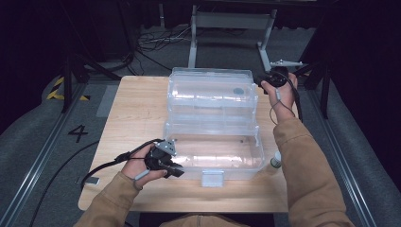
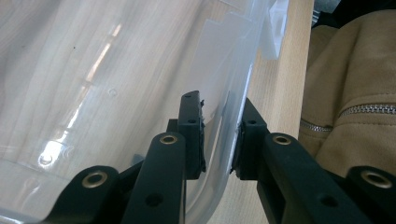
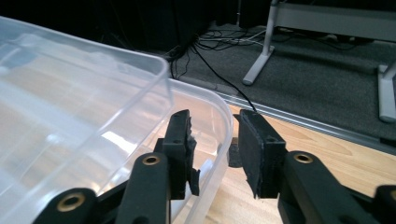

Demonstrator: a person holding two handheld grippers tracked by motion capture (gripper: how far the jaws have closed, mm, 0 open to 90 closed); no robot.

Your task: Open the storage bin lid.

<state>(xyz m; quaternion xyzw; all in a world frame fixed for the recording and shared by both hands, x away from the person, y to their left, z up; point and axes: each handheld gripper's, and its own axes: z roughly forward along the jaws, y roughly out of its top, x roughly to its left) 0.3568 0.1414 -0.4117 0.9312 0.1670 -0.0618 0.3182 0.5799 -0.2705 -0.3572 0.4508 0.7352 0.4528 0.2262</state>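
A clear plastic box (image 1: 213, 153) stands on the wooden table (image 1: 137, 109), its lid (image 1: 213, 90) swung back behind it. My left gripper (image 1: 175, 171) is at the box's front left corner. In the left gripper view that gripper (image 2: 218, 140) has one jaw inside and one outside the curved box wall (image 2: 229, 107), closed on it. My right gripper (image 1: 263, 82) is at the lid's far right corner. In the right gripper view that gripper (image 3: 212, 144) stands open, with the lid's rim (image 3: 224, 116) between the pads and clear of them.
A white latch (image 1: 212, 178) hangs at the box's front, near the table's front edge. A small capped bottle (image 1: 275, 160) stands just right of the box. Behind the table are a grey metal frame (image 1: 231, 21) and loose cables (image 1: 156, 40) on the floor.
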